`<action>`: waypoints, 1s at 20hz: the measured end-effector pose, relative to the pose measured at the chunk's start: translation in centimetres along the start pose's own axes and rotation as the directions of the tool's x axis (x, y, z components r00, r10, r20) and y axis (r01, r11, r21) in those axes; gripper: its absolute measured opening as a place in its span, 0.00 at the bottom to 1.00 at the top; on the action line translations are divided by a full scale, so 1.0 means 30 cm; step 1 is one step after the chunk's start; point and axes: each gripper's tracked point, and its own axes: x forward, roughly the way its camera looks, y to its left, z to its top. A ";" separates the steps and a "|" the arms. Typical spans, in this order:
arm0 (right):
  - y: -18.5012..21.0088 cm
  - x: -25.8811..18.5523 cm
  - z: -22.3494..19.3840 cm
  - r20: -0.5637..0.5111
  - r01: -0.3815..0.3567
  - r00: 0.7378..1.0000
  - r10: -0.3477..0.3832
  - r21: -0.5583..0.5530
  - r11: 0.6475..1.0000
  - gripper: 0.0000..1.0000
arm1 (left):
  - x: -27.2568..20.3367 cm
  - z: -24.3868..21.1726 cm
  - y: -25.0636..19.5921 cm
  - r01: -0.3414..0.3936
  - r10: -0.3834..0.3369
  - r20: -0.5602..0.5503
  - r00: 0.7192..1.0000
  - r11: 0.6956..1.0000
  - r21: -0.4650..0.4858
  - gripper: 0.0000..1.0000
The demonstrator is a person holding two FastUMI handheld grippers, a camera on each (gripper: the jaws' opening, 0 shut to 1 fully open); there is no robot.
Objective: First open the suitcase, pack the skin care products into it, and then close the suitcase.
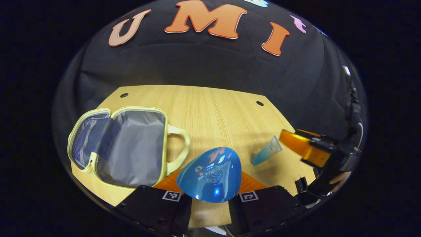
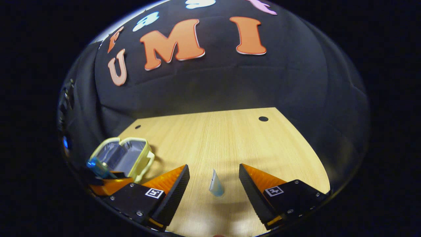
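Suitcase [image 1: 131, 144] is lying unzipped and open on the bench [image 1: 213, 112]. Beside its handle, the left tool [image 1: 209, 192] is gripping a blue glossy bottle [image 1: 210, 174] between both fingers. Farther from the suitcase, the right tool [image 2: 213, 184] is hovering level, fingers spread wide around a small blue tube [image 2: 216, 184] lying on the bench.

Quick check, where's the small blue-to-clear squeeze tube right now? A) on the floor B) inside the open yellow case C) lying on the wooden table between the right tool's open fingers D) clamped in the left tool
C: the small blue-to-clear squeeze tube lies on the wooden table, in the gap of the open right tool, untouched.
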 end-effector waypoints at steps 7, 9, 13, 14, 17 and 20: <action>-0.016 0.152 -0.232 -0.190 0.025 0.982 -0.020 0.022 0.999 0.92 | -0.148 -0.024 0.211 -0.096 0.095 -0.010 0.995 0.993 -0.076 0.49; -0.025 0.164 -0.257 -0.212 0.030 0.977 -0.027 0.007 1.000 0.88 | -0.178 -0.042 0.253 -0.109 0.109 -0.009 0.994 0.989 -0.104 0.49; -0.027 0.177 -0.276 -0.237 0.029 0.971 -0.030 -0.011 1.000 0.70 | -0.198 -0.070 0.289 -0.130 0.127 -0.028 0.991 0.983 -0.128 0.49; -0.031 0.180 -0.288 -0.256 0.031 0.966 -0.033 -0.014 0.999 0.66 | -0.200 -0.071 0.291 -0.132 0.129 -0.028 0.991 0.983 -0.129 0.49; -0.033 0.178 -0.291 -0.262 0.018 0.965 -0.029 -0.045 0.999 0.37 | -0.208 -0.054 0.290 -0.123 0.122 -0.017 0.992 0.983 -0.138 0.49; -0.020 0.144 -0.255 -0.260 -0.002 0.965 -0.008 -0.041 0.999 0.37 | -0.218 -0.022 0.306 -0.111 0.110 -0.018 0.994 0.982 -0.151 0.49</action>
